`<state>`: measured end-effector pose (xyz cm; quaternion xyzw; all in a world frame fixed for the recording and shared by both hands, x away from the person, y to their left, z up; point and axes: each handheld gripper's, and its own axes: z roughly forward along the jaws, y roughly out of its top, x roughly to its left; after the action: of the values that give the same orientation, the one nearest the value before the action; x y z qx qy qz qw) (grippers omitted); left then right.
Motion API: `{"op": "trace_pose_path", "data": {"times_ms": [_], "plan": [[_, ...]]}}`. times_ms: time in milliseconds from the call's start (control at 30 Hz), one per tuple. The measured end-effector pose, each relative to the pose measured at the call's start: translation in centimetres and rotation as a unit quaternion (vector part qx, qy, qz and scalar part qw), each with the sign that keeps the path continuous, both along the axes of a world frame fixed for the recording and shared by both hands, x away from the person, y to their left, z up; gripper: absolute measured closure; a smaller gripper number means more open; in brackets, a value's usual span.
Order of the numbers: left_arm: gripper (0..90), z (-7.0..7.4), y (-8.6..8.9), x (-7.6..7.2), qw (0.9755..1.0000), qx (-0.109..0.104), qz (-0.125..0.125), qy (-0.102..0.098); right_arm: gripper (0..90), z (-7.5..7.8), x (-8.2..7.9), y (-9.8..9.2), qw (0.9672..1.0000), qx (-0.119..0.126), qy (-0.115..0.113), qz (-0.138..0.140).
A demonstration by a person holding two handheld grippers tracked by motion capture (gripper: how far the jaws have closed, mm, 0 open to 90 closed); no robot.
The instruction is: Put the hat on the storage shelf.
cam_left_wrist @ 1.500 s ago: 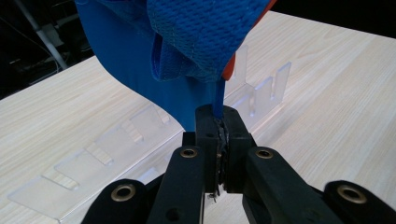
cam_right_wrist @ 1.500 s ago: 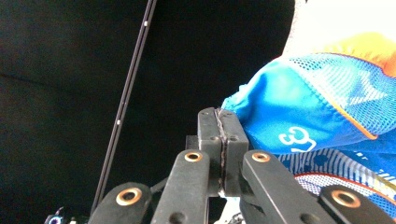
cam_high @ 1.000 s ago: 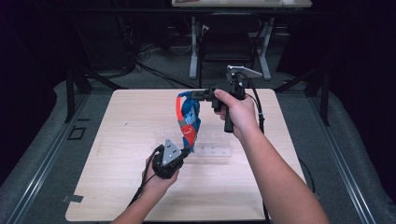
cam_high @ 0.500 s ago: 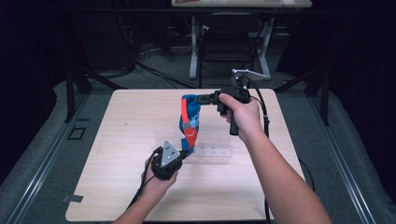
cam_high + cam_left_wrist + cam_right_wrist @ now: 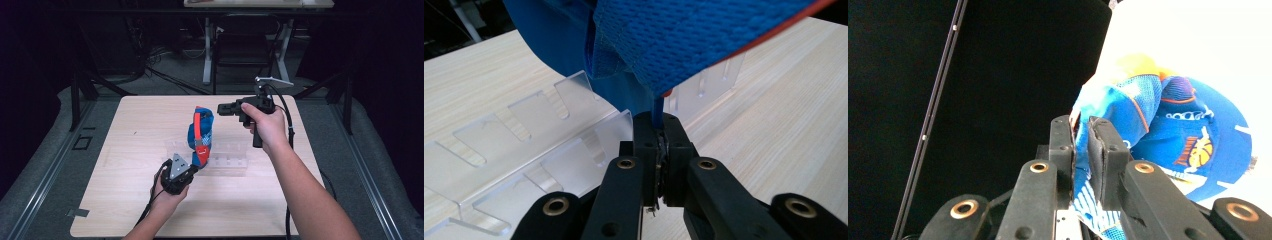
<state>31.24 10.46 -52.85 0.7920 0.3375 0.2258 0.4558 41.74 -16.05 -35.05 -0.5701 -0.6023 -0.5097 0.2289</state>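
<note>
From above we see the table (image 5: 125,200) evenly lit from overhead, while the room around it sinks into near black. Shadows on the wood are faint and soft. The high view looks slightly soft and grainy. In the left gripper view the wood is bright and the nearest blue cloth (image 5: 704,45) blurs. In the right gripper view the table glares to plain white.

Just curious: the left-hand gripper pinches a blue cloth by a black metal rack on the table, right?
Not quite. The left gripper does pinch the blue cloth, but the rack is clear plastic, not black metal, as the left gripper view shows.
</note>
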Motion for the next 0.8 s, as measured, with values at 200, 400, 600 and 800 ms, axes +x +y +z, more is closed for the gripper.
{"op": "trace_pose_path", "data": {"times_ms": [200, 400, 600, 800], "plan": [[88.0, -0.2, 0.1, 0.0, 1.0000, 0.000, 0.000, 0.008, 80.3, 0.0, -0.2, -0.7, 1.0000, -0.001, -0.003, -0.006], [85.8, -0.3, 0.3, 0.0, 0.9999, 0.004, 0.006, 0.011, 77.6, -0.3, -0.4, -1.5, 0.9992, -0.031, -0.010, -0.022], [72.9, -0.5, 1.0, -0.3, 0.9998, -0.008, 0.002, 0.018, 74.1, -0.5, -1.0, -1.5, 0.9975, -0.063, -0.025, -0.020], [60.9, -0.4, 1.7, -0.7, 0.9995, -0.017, 0.004, 0.026, 72.7, -0.9, -1.7, -1.3, 0.9934, -0.106, -0.039, -0.018]]}}
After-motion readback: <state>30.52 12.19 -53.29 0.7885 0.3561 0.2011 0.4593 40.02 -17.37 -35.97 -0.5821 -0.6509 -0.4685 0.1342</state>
